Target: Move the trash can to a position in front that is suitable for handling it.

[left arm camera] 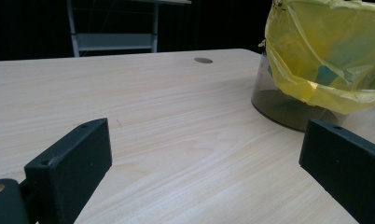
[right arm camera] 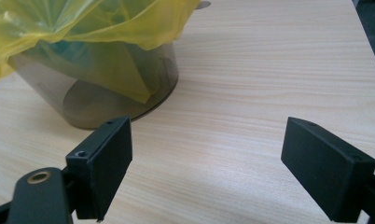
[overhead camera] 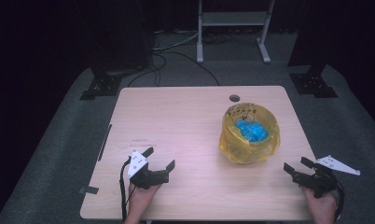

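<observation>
Evidently at the approach step: both claws wide open, nothing held. Left claw (overhead camera: 160, 158) low over the bench (overhead camera: 185, 121), near its front edge, well apart from the bin. Right claw (overhead camera: 297, 164) at the front right corner, nearer. Bin (overhead camera: 249, 135) with yellow liner bag (left arm camera: 325, 51) standing right of centre, blue item (overhead camera: 252, 131) inside. Next, probably: closing in on the bag's rim from both sides.

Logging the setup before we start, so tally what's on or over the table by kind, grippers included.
Grippers: 2, left gripper and right gripper, both open
Bins: 1, clear bin
Bin liners: 1, yellow bag
Blue items inside the bag: 1, blue thing
Total: 5
</observation>
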A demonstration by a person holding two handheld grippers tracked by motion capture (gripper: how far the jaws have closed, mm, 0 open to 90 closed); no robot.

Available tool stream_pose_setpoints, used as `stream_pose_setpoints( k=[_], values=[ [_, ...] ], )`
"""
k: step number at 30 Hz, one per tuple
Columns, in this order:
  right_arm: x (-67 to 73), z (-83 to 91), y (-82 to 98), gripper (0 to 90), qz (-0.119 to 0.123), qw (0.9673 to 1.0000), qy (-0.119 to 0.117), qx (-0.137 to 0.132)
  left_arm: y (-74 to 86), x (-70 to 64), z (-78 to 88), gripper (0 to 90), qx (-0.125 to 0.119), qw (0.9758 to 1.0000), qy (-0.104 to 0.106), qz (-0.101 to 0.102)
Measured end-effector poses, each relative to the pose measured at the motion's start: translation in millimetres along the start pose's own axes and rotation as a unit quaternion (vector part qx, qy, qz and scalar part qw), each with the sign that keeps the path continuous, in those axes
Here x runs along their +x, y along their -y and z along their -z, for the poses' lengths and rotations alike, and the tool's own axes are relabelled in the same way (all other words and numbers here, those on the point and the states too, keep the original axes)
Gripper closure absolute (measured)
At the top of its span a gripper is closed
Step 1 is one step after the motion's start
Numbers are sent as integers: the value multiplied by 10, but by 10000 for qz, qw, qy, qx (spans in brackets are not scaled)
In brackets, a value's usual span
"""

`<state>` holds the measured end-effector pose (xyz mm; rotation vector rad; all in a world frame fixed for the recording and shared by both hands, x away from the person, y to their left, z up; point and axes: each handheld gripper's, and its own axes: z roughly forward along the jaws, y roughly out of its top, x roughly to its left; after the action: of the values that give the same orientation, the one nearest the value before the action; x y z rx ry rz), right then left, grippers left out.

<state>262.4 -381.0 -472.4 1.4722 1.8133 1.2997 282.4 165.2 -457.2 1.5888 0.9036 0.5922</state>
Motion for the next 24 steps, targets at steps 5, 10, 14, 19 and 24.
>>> stream_pose_setpoints(
  k=[5, 10, 14, 19, 24],
  values=[
    [-94, -18, -28, 155, -404, 9992, -58, -30, -7, -29, -21, 11, 6, 10000, 11, -27],
    [-98, 8, -111, 155, -551, 9983, -117, -110, 4, -38, -27, 11, 30, 10000, 23, -40],
    [-55, 17, -279, 159, -733, 9966, -306, -204, 10, -37, -24, 11, 39, 10000, 21, -35],
    [34, 25, -510, 160, -740, 9955, -446, -401, 11, -39, -39, 11, 42, 9999, 54, -79],
    [128, 39, -732, 166, -656, 9951, -545, -495, 11, -54, -32, 11, 41, 9999, 66, -95]
  ],
)
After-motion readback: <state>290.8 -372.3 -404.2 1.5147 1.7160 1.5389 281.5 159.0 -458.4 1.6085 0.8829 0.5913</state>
